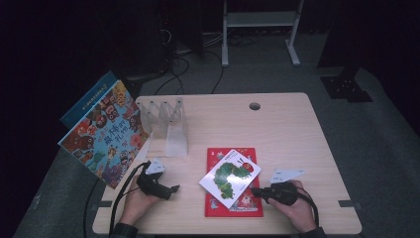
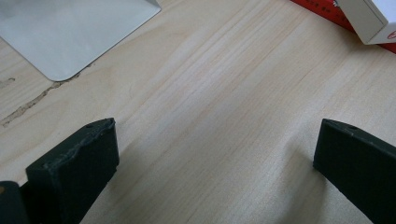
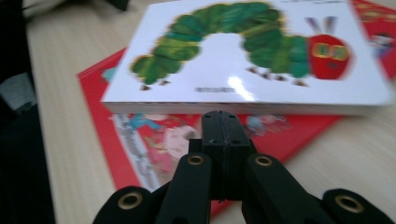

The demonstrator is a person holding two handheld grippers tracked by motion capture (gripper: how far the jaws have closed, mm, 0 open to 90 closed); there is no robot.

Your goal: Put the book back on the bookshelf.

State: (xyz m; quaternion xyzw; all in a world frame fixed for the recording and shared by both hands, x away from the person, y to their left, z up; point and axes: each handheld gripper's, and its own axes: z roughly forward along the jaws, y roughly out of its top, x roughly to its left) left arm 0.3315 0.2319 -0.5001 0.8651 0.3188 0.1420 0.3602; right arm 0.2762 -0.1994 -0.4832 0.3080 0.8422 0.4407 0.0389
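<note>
Right gripper (image 3: 219,122), jaws pressed together, noses seemingly under the caterpillar book (image 1: 230,177); a low, level push suits. Left gripper (image 1: 173,189) waits spread, empty.

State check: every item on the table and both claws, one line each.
caterpillar book: closed, lying askew on top of the red book
red book: closed, flat on the table
colourful picture book: closed, tilted against the clear rack, overhanging the table's left edge
clear rack: upright, slots empty
left claw: open, nothing between its jaws
right claw: shut, empty, tips at the caterpillar book's edge
</note>
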